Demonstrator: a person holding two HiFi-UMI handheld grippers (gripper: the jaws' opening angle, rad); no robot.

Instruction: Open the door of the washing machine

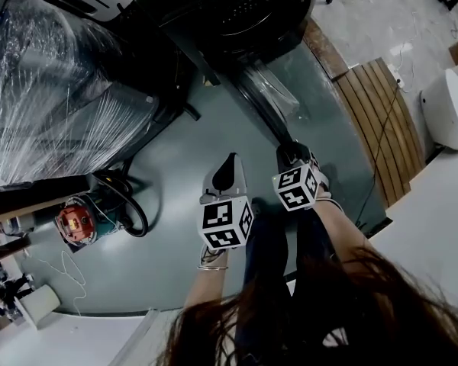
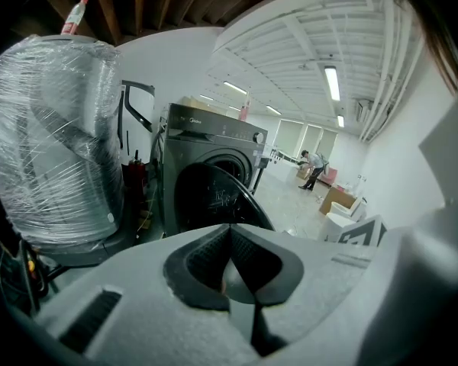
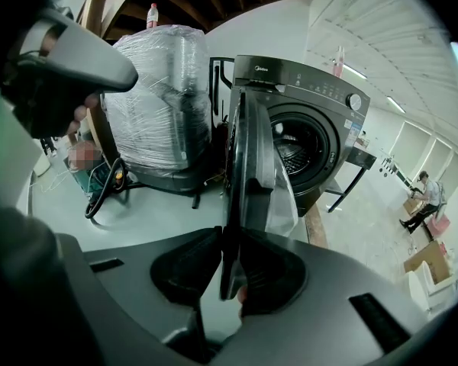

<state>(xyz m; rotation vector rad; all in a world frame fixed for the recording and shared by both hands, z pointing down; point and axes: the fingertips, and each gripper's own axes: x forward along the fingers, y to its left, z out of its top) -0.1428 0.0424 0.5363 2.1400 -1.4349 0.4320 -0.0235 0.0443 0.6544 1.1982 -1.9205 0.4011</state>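
Grey-green workshop floor [image 1: 175, 181]. Left claw [image 2: 229, 231] closed, empty. Washing machine [image 3: 320, 90] door [image 3: 248, 158] stands well clear of the drum [image 3: 294, 147], its edge clamped in the right claw [image 3: 227, 239]. Opening judged nearly complete; perhaps a final swing, then release, remains.

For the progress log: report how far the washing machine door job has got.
Done: the door stands swung wide, the drum exposed. In hand: the right gripper is clamped on the door's edge; the left gripper is shut and empty. Left: probably only letting go.
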